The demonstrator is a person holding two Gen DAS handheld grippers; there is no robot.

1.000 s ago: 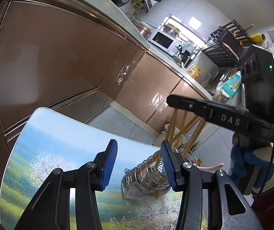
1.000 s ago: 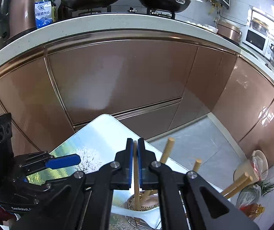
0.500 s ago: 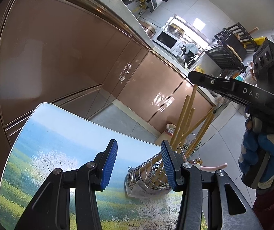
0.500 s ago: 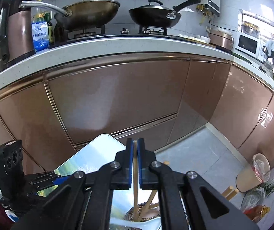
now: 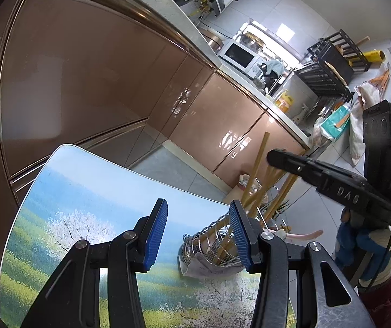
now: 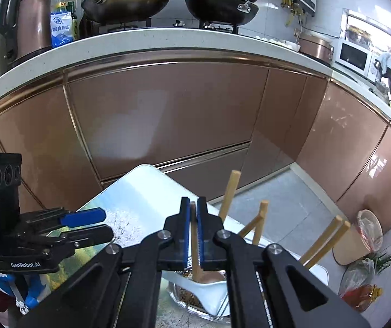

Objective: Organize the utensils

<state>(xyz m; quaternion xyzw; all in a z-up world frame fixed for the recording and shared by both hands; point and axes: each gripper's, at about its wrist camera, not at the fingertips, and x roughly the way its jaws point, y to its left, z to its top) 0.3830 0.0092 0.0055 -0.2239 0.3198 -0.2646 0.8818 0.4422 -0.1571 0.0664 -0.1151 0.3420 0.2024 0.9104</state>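
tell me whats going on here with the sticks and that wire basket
A person holds a gripper in each hand. The right gripper has its jaws shut on a wooden stick, lowering it into the wire utensil holder on the table, where other wooden handles already stand. The left gripper hovers beside it, jaws apart, empty.

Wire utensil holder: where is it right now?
The wire utensil holder stands on the landscape-print table near its right edge, just inside the left gripper's right finger, with wooden-handled utensils sticking out of it.
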